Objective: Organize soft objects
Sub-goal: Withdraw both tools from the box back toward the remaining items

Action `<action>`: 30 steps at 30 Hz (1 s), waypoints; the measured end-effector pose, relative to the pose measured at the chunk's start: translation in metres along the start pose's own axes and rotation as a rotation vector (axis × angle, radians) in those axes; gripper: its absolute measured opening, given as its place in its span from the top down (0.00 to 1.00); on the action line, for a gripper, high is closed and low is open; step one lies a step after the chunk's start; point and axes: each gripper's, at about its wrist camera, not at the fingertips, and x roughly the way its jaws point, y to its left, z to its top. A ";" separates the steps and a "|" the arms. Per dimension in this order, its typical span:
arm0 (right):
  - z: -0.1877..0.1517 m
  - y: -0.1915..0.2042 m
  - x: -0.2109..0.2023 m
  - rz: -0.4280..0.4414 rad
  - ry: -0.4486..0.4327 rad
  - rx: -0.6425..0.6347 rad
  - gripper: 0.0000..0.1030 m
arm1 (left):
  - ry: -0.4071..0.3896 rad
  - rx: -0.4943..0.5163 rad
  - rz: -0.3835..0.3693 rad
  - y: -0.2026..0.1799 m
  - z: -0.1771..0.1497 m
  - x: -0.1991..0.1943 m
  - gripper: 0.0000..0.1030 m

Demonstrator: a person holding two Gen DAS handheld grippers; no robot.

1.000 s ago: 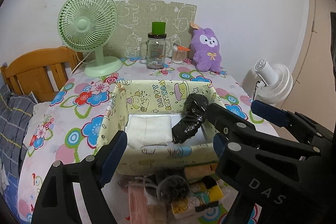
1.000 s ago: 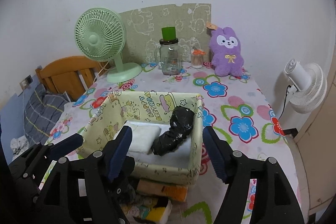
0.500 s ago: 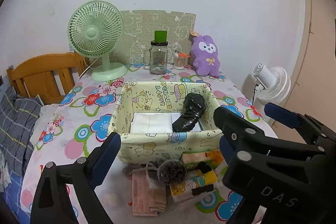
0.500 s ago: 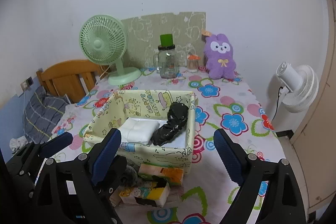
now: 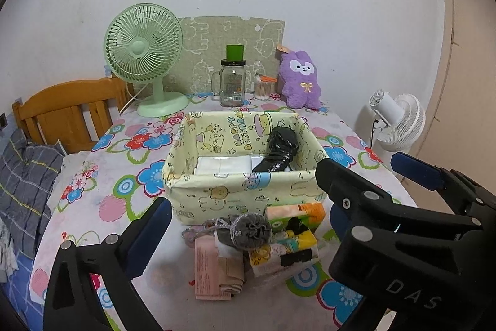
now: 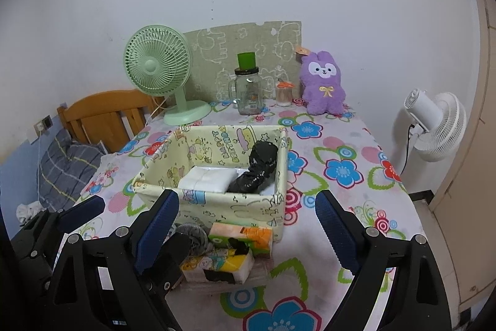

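A yellow cartoon-print fabric basket (image 5: pixel 235 197) (image 6: pixel 217 202) stands mid-table. Inside lie a white folded cloth (image 5: pixel 223 165) (image 6: pixel 207 177) and a black crumpled bundle (image 5: pixel 279 151) (image 6: pixel 257 166). In front of the basket is a pile: a grey pompom item (image 5: pixel 248 233) (image 6: pixel 193 239), tissue packs (image 5: pixel 291 238) (image 6: pixel 229 256) and a pink pack (image 5: pixel 214 272). My left gripper (image 5: pixel 245 225) is open and empty above the pile. My right gripper (image 6: pixel 248 219) is open and empty over the table's front; it also shows at right in the left wrist view.
At the back stand a green fan (image 5: pixel 145 58), a glass jar with green lid (image 5: pixel 232 82), a small cotton-swab jar (image 5: pixel 263 87) and a purple plush rabbit (image 5: pixel 299 79). A wooden chair (image 5: pixel 68 110) is at left, a white fan (image 5: pixel 396 120) at right.
Both grippers have pulled back and up from the basket, so the pile in front of it now shows fully. The black bundle stays in the basket.
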 end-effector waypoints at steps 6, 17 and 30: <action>-0.011 0.002 -0.003 -0.006 0.004 0.000 0.11 | 0.009 -0.009 -0.023 0.003 -0.012 0.000 0.00; -0.036 0.007 0.004 0.002 0.027 -0.012 0.11 | 0.024 -0.009 -0.023 0.008 -0.036 0.006 0.00; -0.063 0.017 0.025 0.018 0.083 -0.020 0.11 | 0.064 -0.024 -0.014 0.021 -0.060 0.022 0.00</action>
